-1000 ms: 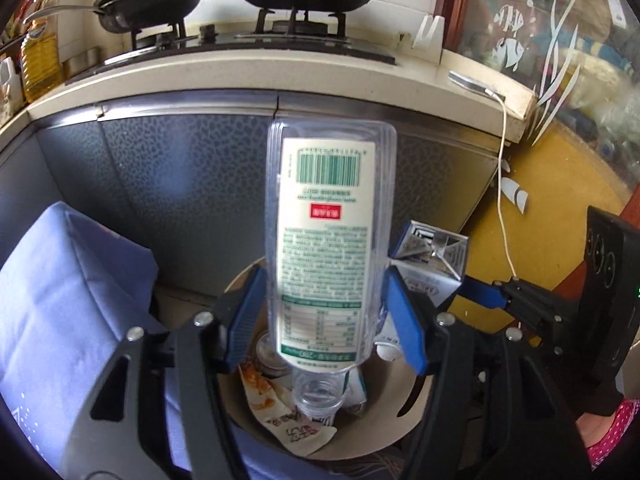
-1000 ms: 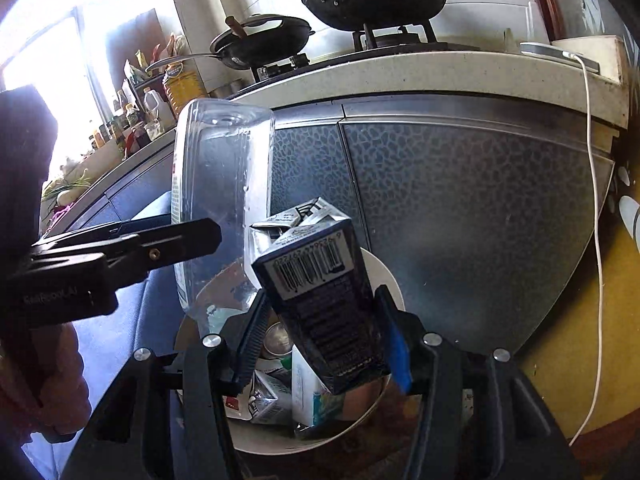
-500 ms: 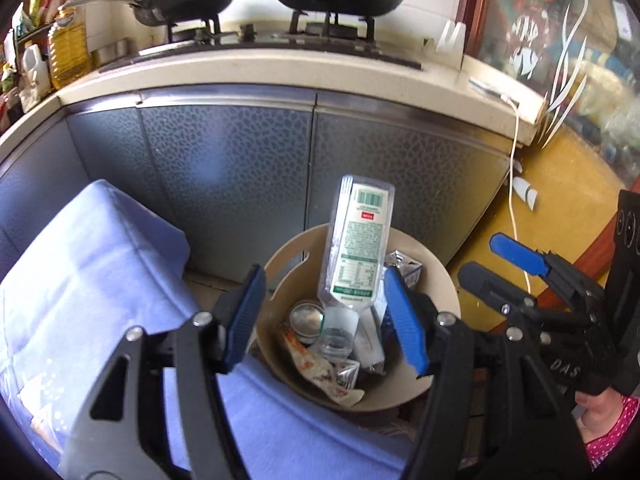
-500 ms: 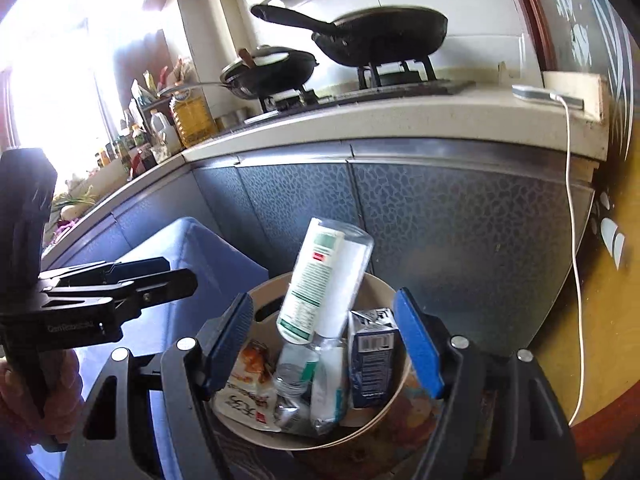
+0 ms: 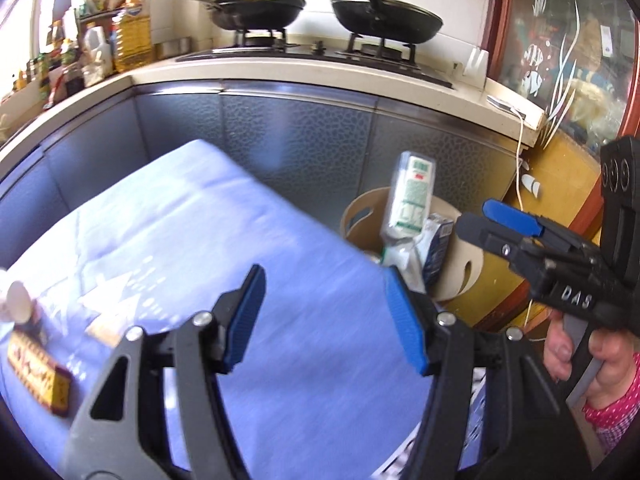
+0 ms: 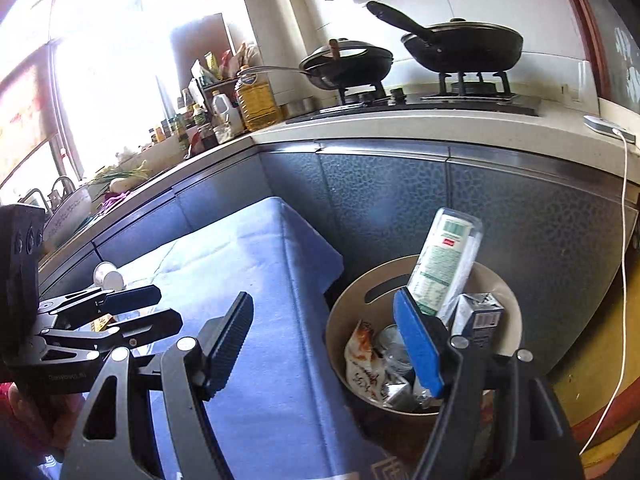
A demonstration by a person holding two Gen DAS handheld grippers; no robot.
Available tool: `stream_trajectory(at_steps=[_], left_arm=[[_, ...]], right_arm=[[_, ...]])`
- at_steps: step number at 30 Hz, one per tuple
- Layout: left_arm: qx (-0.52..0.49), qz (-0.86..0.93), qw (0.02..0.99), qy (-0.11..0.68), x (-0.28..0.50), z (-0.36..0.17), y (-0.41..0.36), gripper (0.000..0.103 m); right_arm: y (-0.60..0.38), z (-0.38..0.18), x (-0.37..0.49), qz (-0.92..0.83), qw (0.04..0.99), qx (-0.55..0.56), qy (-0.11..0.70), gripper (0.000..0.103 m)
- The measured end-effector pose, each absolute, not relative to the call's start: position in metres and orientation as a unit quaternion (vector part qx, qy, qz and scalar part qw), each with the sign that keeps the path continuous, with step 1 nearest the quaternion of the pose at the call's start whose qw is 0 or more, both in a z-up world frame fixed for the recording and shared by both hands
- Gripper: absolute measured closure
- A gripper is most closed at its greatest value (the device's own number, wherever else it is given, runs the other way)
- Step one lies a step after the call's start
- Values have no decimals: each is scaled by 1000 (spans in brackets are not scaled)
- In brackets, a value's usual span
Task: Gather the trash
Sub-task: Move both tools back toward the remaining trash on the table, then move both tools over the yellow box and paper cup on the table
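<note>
Left gripper (image 5: 324, 316): we hold it over the blue cloth (image 5: 192, 216), fingers apart, nothing between them.
Right gripper (image 6: 324, 340): our fingers stand wide and empty; no earlier motion is claimed here beyond the jaws having just been opening, with no item between them.
Cloth: trash is left on it for us, a red-and-yellow packet (image 5: 38, 372) and a white cup (image 5: 16, 300) at its left end.
Bin (image 6: 424, 344): it stands just beside the cloth's edge, against the cabinet, heaped with a wrapper (image 6: 362, 364) and a carton (image 6: 478, 320).
Bottle (image 6: 442, 260): it stands neck-down in the bin, tall above the rim, leaning toward the cabinet.
Risk: we judge the bottle top-heavy; another item dropped in, or a nudge to the bin, could tip it out.
Risk: our two grippers work close together, and reaching for the same item could knock them.
</note>
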State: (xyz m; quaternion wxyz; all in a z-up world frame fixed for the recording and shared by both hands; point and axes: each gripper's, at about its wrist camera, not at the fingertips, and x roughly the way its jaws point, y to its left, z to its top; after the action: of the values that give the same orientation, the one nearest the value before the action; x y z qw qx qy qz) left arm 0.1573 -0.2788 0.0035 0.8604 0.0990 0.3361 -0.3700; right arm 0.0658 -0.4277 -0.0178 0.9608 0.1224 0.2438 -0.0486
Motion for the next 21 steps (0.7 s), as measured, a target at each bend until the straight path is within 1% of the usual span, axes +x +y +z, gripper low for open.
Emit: stream_trajectory(at_steps=[12,21], left_arm=[[79,-259,906,324,142,-9,-127,44],[41,-169,925,339,141,-28,-24,44]], right_arm=[[-310,-18,107,53,954,100,279,31],[-212,-27,140,130,938,63,316,32]])
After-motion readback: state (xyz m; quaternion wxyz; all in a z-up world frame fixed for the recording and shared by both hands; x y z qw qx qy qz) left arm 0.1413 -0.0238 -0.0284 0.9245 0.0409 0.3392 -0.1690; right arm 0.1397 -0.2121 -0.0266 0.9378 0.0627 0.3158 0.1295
